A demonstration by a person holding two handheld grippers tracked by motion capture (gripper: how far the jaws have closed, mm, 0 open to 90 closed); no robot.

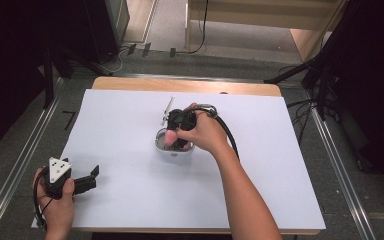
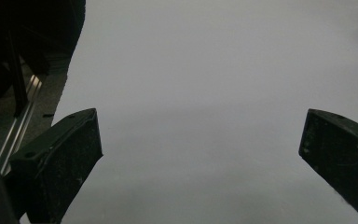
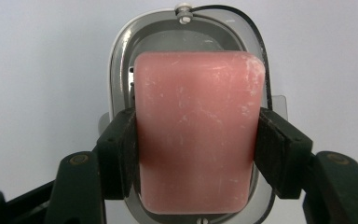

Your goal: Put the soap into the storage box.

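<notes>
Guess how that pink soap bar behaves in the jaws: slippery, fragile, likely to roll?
The pink soap bar keeps its shape between the right gripper pads, so probably stiff. Its smooth, rounded sides could slip if wet; the scuffs suggest a surface that marks easily. Its flat, blocky form seems unlikely to roll, and should settle flat in the soap dish below.

Left hand [image 1: 55,202]: at the table's [image 1: 130,200] near left corner, wrapped round the gripper body, forearm entering from the bottom edge.
Left gripper [image 1: 94,176]: lying level, pointing right across the table; jaws spread wide, nothing between them.
Right arm: reaching from the near edge toward the table's middle.
Right hand [image 1: 205,132]: gripping from above.
Right gripper [image 3: 196,140]: pointing down, pads [image 3: 121,154] clamped on a pink bar's [image 3: 198,135] two sides.
</notes>
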